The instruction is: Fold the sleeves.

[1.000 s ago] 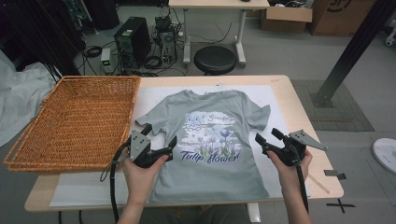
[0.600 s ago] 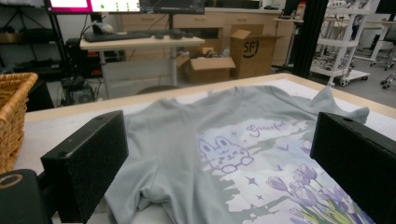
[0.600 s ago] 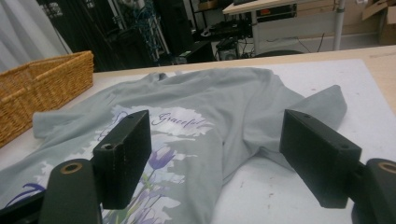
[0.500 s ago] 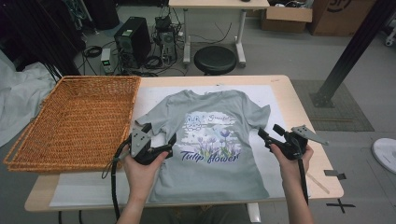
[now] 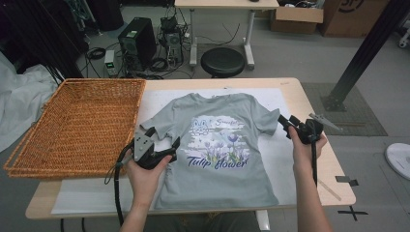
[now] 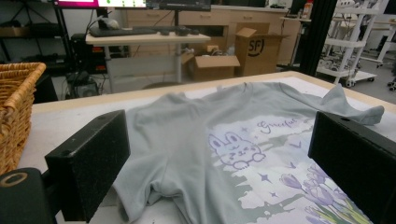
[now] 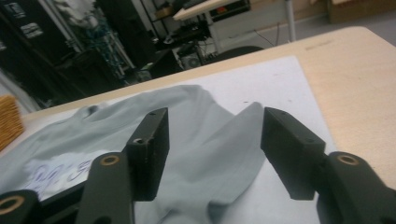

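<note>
The left gripper [image 5: 162, 141] hovers with jaws spread over the left sleeve of the grey printed cotton T-shirt [image 5: 220, 159], which lies flat mid-tabletop. The right gripper [image 5: 285, 123], jaws just closing but not yet pinching, straddles the right sleeve; closing too shallow could miss the fabric

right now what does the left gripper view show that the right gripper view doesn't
Left gripper view: the bunny print on the t-shirt's chest, the folded-under sleeve between wide-open jaws, and cardboard boxes behind. Right gripper view: the other sleeve lying between its half-closed jaws, which have just been closing, not yet pinching. Both share the grey t-shirt, the white mat and the wicker basket.
</note>
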### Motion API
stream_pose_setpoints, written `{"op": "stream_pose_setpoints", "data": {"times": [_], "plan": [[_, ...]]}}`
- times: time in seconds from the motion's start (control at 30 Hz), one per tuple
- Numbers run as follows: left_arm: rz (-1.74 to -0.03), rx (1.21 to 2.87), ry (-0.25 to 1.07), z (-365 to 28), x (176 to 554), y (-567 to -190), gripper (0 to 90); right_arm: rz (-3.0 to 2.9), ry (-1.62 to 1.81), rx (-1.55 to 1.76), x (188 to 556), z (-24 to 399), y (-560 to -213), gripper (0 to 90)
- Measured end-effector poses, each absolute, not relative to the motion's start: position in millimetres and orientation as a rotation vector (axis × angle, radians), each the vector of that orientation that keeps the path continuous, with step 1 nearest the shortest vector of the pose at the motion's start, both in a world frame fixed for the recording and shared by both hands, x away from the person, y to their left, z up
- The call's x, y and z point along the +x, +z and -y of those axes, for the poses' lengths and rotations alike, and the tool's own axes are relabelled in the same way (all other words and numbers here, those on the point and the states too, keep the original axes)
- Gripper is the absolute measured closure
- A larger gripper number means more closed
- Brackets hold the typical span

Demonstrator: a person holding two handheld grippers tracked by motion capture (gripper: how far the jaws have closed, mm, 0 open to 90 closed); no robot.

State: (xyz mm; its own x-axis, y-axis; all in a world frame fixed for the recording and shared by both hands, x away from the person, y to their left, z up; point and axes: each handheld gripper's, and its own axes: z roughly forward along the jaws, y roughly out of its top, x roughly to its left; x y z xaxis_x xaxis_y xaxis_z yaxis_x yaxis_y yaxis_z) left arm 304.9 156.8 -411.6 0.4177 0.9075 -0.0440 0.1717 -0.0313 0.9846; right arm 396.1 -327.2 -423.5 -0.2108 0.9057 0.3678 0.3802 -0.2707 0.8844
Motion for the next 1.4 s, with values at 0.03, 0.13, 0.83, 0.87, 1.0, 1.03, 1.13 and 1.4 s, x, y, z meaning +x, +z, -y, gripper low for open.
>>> {"op": "stream_pose_setpoints", "data": {"times": [0.03,0.13,0.83,0.87,1.0,1.03,1.13,1.4], "plan": [[-1.003,1.504,0.787,-156.3,305.2,-411.7,6.0,-1.507,1.495,1.607,402.2,328.7,-425.4,45.4],[-1.004,1.506,0.786,-156.1,306.9,-412.8,6.1,-1.477,1.465,1.649,419.7,332.6,-431.3,49.6],[-1.036,1.516,0.773,-162.0,314.3,-426.5,6.3,-1.538,1.389,1.775,478.9,337.2,-472.1,61.6],[-1.035,1.518,0.772,-162.1,314.1,-426.6,6.3,-1.539,1.391,1.768,479.3,336.8,-471.4,62.9],[-1.042,1.505,0.764,-164.2,312.4,-426.8,6.3,-1.518,1.399,1.757,478.4,337.8,-466.5,60.5],[-1.043,1.505,0.766,-165.1,312.0,-426.5,6.3,-1.487,1.416,1.763,477.4,340.0,-465.1,57.6],[-1.04,1.504,0.766,-166.2,311.2,-426.3,6.4,-1.458,1.463,1.759,477.3,345.1,-462.6,56.2],[-1.03,1.522,0.76,-164.1,309.5,-427.7,6.5,-1.562,1.45,1.767,486.3,339.6,-470.2,56.2]]}}
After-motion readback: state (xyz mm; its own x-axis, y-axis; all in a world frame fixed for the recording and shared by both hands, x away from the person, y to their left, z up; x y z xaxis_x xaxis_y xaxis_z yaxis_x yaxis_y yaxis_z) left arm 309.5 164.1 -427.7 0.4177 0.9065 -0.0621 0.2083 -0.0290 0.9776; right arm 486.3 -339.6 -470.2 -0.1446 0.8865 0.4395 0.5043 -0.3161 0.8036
